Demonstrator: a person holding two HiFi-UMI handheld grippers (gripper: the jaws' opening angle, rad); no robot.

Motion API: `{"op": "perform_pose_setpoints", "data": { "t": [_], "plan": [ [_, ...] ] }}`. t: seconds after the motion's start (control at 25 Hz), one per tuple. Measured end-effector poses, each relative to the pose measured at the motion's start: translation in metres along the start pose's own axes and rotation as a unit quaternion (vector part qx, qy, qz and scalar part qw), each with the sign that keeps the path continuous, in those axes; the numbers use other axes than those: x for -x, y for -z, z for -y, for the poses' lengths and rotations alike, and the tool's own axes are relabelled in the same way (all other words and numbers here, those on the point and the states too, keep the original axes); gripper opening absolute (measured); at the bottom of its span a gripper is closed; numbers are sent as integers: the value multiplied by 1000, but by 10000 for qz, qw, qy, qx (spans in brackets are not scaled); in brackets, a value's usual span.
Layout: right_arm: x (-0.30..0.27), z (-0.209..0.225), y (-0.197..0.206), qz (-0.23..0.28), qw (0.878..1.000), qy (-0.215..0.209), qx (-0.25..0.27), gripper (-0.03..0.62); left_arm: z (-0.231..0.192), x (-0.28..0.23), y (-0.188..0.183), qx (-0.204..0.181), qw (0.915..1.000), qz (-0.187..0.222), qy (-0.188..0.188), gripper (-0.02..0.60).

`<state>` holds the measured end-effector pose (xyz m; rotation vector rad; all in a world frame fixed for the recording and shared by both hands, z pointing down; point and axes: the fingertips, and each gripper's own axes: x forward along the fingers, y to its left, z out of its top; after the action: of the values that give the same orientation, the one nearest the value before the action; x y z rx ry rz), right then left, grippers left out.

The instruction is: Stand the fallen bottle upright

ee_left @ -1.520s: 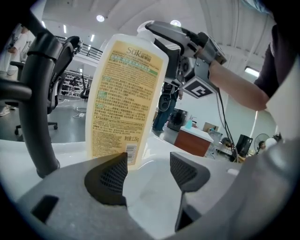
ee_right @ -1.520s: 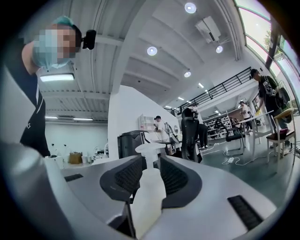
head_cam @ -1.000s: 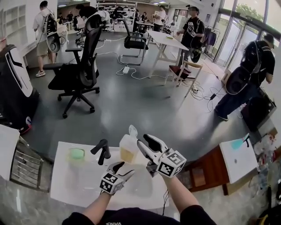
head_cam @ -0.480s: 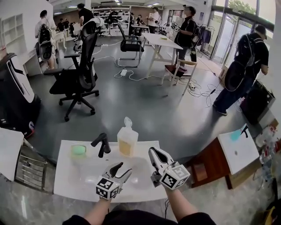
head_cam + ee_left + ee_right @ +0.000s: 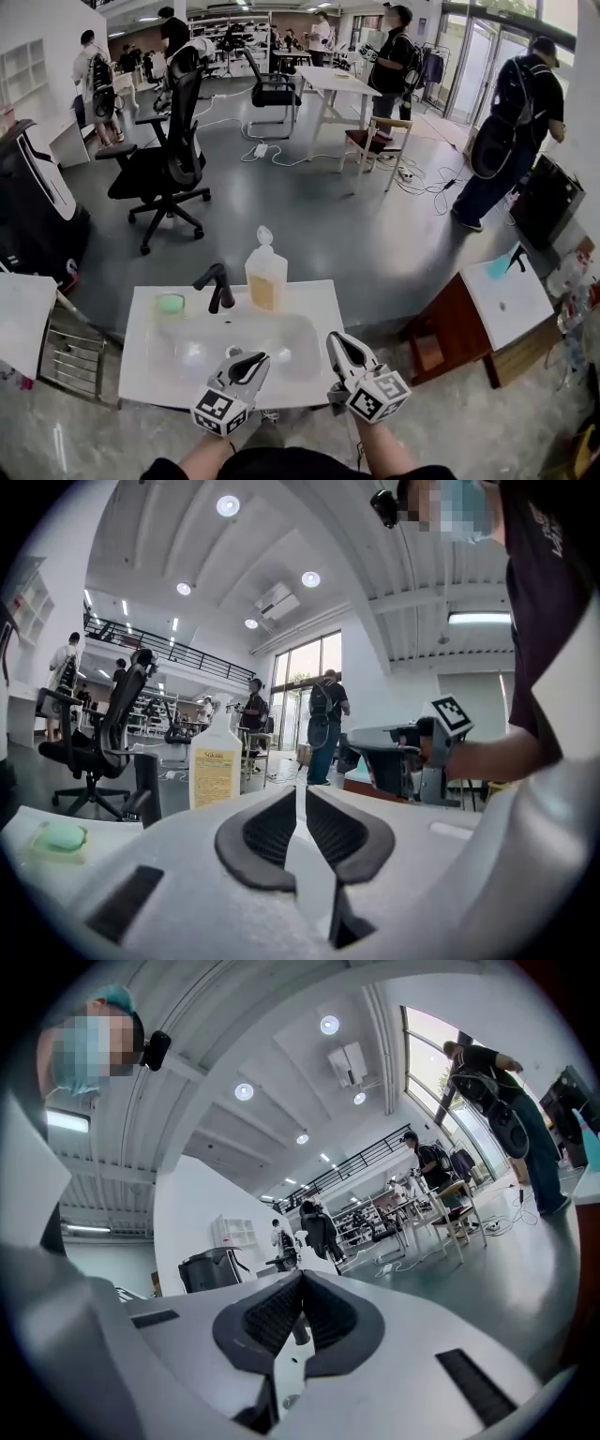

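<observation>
The white pump bottle [image 5: 266, 277] with a yellow label stands upright at the back of the white sink counter [image 5: 141, 375], beside the black faucet [image 5: 217, 286]. In the left gripper view the bottle [image 5: 216, 766] rises well ahead of the jaws. My left gripper [image 5: 251, 361] hangs over the counter's front edge; its jaws are closing, almost together, with nothing between them [image 5: 298, 794]. My right gripper [image 5: 339, 339] is level with it to the right, shut and empty [image 5: 300, 1279]. Neither gripper touches the bottle.
A green soap bar [image 5: 170, 303] lies left of the faucet. A black office chair [image 5: 164, 164] stands beyond the sink, a wire rack [image 5: 66, 361] to its left, and a second sink unit [image 5: 506, 305] to its right. Several people stand around the room.
Both grippers let go of the bottle and drew back to the counter's front edge, and their jaws closed. The bottle stays standing by the faucet.
</observation>
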<state>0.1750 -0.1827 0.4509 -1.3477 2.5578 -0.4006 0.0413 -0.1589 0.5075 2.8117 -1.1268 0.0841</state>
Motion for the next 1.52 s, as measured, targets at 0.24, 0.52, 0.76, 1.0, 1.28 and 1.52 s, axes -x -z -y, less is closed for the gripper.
{"op": "perform_pose_setpoints", "data": {
  "t": [0.24, 0.52, 0.76, 1.0, 1.28, 1.52],
  "plan": [
    [40, -10, 18, -44, 9996, 204, -178, 3, 24, 22, 6, -57, 9999, -53, 101, 32],
    [79, -21, 45, -246, 9987, 316, -301, 3, 52, 42, 24, 75, 9993, -172, 332, 28],
    [110, -27, 70, -432, 9968, 477, -473, 3, 68, 57, 36, 112, 9989, -230, 397, 26],
    [133, -35, 93, -771, 9942, 573, -485, 3, 80, 68, 44, 123, 9986, -335, 393, 25],
    [148, -42, 107, -1037, 9915, 679, -403, 2, 89, 74, 46, 200, 9985, -297, 421, 24],
    [149, -41, 107, -1044, 9915, 665, -404, 2, 94, 75, 47, 215, 9983, -301, 442, 24]
  ]
}}
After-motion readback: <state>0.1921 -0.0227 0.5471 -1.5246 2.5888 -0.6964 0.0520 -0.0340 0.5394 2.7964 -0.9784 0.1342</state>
